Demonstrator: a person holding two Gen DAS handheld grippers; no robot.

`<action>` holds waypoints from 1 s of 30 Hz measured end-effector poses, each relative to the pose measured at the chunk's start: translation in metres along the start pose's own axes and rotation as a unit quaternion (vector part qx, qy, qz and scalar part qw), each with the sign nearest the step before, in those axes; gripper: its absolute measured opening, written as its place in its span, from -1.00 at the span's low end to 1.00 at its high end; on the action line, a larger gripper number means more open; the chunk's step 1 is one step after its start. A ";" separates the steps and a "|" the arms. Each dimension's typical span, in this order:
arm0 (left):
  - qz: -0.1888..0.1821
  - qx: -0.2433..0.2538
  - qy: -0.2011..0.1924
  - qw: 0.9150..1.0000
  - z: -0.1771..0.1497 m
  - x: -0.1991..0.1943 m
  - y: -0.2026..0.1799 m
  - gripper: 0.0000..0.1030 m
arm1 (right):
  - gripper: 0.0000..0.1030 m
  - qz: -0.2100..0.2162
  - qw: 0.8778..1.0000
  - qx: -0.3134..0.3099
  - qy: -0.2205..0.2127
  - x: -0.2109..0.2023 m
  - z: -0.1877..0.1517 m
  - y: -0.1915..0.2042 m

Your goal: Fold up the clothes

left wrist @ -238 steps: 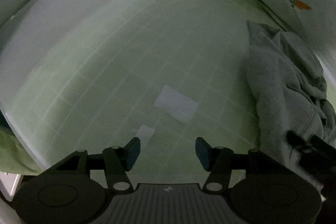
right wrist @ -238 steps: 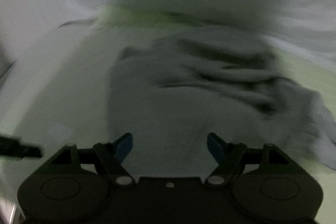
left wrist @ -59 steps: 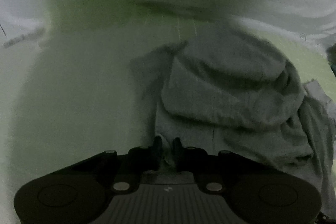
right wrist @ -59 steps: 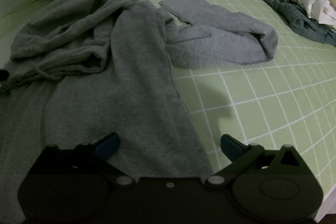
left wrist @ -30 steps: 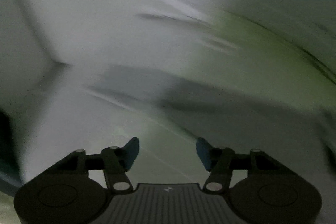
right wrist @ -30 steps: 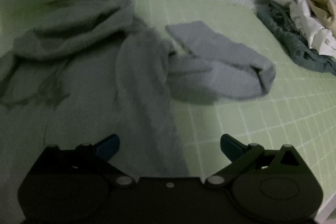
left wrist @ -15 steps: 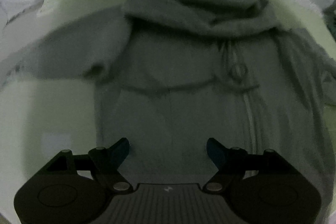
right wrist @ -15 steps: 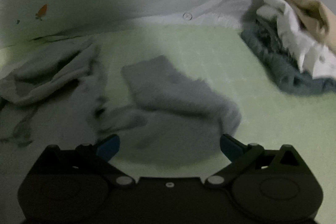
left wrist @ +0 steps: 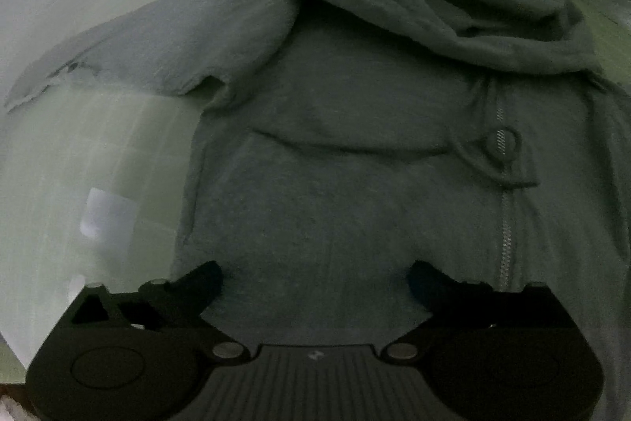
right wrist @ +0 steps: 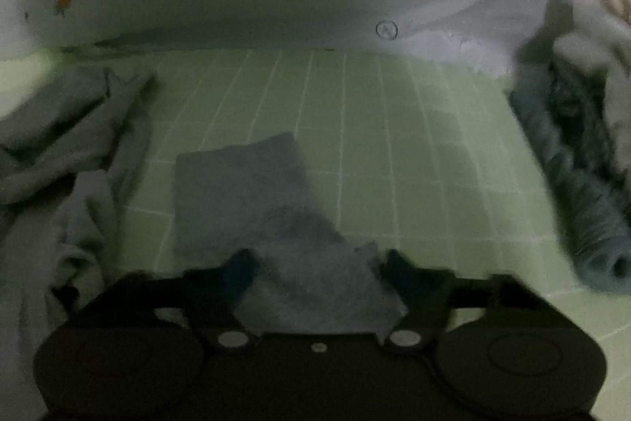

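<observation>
Squarely, hoodie sleeve between right gripper

The clothes pile is smeared and cut off at the right edge — hoodie runs off frame too.

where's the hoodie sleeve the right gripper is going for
In the right wrist view the sleeve lies low and centre on the green grid sheet, its near end between the closing right gripper jaws.
</observation>
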State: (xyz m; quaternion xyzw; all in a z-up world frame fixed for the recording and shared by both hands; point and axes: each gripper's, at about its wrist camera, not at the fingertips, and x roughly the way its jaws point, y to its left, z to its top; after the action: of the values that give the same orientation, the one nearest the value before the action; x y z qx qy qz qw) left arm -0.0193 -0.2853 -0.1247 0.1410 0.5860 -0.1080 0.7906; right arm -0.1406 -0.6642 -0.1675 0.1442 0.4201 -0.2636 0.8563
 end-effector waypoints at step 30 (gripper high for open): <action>-0.016 -0.030 0.026 0.999 0.023 0.012 0.004 1.00 | 0.42 -0.196 0.927 0.286 -0.147 -0.123 -0.077 -0.107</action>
State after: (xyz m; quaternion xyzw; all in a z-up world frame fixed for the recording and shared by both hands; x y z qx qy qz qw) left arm 0.0057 -0.2899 -0.1299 0.1109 0.6115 -0.0995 0.7771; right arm -0.3138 -0.6748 -0.1189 0.2577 0.2165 -0.5530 0.7622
